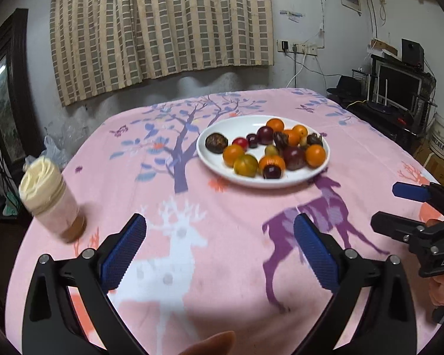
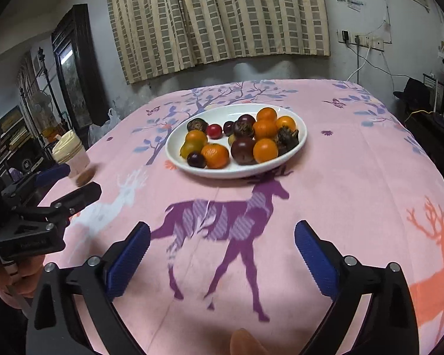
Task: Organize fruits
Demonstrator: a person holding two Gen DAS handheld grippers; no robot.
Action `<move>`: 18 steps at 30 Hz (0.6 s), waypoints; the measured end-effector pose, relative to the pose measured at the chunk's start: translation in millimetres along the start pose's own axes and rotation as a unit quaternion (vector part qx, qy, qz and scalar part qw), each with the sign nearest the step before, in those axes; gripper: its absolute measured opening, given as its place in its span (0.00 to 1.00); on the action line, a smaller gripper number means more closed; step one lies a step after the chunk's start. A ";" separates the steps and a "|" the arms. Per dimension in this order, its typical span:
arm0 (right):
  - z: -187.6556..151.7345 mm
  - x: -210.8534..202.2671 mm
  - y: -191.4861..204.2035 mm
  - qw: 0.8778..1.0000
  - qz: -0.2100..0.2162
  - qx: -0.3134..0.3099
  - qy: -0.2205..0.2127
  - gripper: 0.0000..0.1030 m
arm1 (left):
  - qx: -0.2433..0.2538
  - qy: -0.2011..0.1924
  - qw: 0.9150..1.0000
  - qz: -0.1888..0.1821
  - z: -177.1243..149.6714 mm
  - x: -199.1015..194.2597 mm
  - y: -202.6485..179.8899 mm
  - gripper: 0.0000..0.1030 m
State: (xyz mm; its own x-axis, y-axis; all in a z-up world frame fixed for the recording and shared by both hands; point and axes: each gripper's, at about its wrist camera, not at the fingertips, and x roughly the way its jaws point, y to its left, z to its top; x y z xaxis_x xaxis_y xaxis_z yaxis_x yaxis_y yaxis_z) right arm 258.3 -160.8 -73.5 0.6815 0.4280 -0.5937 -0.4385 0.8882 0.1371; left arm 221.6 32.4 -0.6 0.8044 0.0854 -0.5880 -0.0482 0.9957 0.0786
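A white plate (image 1: 222, 124) (image 2: 293, 151) stands on the pink deer-print tablecloth, far from both grippers. It holds several small fruits: orange ones (image 1: 315, 155) (image 2: 265, 149), dark purple ones (image 1: 293, 157) (image 2: 242, 149), a red one (image 1: 240, 142) (image 2: 214, 130) and brown spiky ones (image 1: 216, 142) (image 2: 287, 139). My left gripper (image 1: 220, 224) is open and empty above the cloth. My right gripper (image 2: 222, 230) is open and empty too; it also shows at the right edge of the left wrist view (image 1: 383, 205). The left gripper shows at the left of the right wrist view (image 2: 69, 182).
A jar with a cream lid (image 1: 48, 198) (image 2: 72, 155) stands near the table's left edge. A plastic bag (image 1: 51, 148) lies behind it. Shelves with a monitor (image 1: 399, 88) and a white bucket (image 1: 442, 139) stand right of the table. A curtain hangs behind.
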 end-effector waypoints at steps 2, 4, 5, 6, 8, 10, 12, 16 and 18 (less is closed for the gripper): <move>-5.6 -2.0 2.3 1.000 -0.009 -0.005 -0.002 0.96 | -0.004 0.008 1.000 -0.001 -10.7 -1.0 1.0 0.95; -11.8 -2.6 4.7 1.000 -0.015 -0.009 0.001 0.96 | -0.004 0.007 1.000 0.006 -15.1 -1.1 2.9 0.95; -14.4 -2.8 5.2 1.000 -0.019 -0.010 0.001 0.96 | -0.006 0.009 1.000 0.007 -16.2 -0.5 3.8 0.95; -17.0 -2.9 6.4 1.000 -0.026 -0.013 0.003 0.96 | -0.008 0.014 1.000 0.007 -17.1 1.3 4.7 0.95; -18.5 -4.1 9.8 0.999 -0.023 -0.023 0.003 0.96 | -0.013 0.021 1.000 0.003 -16.6 3.4 6.9 0.95; -18.2 -5.5 13.6 0.999 -0.022 -0.034 -0.004 0.96 | -0.018 0.021 1.000 0.002 -16.0 2.5 8.9 0.95; -18.1 -4.5 15.8 0.999 -0.024 -0.041 -0.002 0.96 | -0.020 0.019 1.000 0.004 -16.2 1.7 10.0 0.95; -18.1 -5.1 16.2 0.999 -0.024 -0.041 -0.001 0.96 | -0.018 0.022 1.000 0.002 -15.4 2.4 9.9 0.95; -18.1 -5.0 16.0 0.999 -0.025 -0.042 0.000 0.96 | -0.014 0.022 1.000 0.004 -16.0 1.9 8.8 0.95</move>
State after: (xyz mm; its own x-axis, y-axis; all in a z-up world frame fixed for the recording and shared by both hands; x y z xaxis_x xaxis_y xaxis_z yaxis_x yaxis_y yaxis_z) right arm 237.3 -151.8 -82.7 0.7037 0.3840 -0.5978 -0.4519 0.8912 0.0406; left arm 213.3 41.8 -13.8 0.7778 0.0933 -0.6216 -0.0706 0.9956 0.0610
